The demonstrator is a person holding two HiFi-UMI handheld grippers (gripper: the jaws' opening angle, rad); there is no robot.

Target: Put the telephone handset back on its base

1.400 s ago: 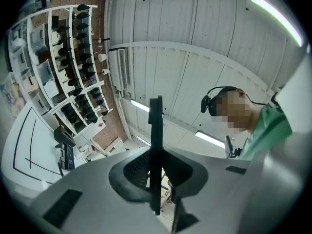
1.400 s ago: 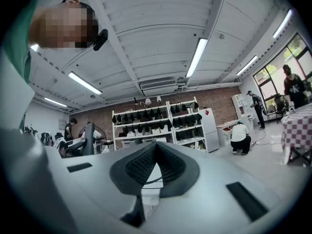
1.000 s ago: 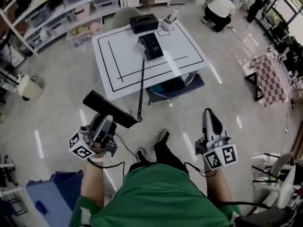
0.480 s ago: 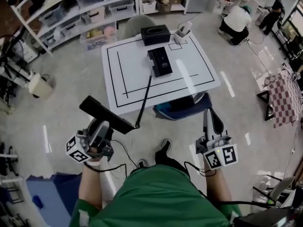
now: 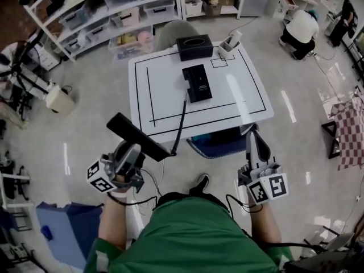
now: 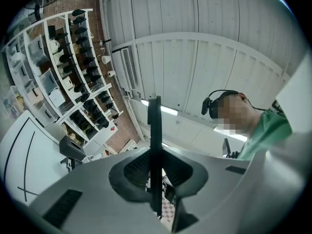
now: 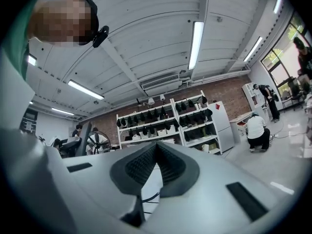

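Left gripper (image 5: pixel 133 151) is clamped on the black telephone handset (image 5: pixel 139 135), lower left of frame, off the table (image 5: pixel 142 118). Right gripper (image 5: pixel 252 141) is closed on nothing. The stretched coiled cord (image 5: pixel 180 124) could drag the base (image 5: pixel 197 83), upper centre, askew. I can't tell what is in the tissue box (image 5: pixel 194 47) behind it.

black handset (image 5: pixel 139 136) lifted clear, tilted, black base (image 5: pixel 197 83) flat, well apart
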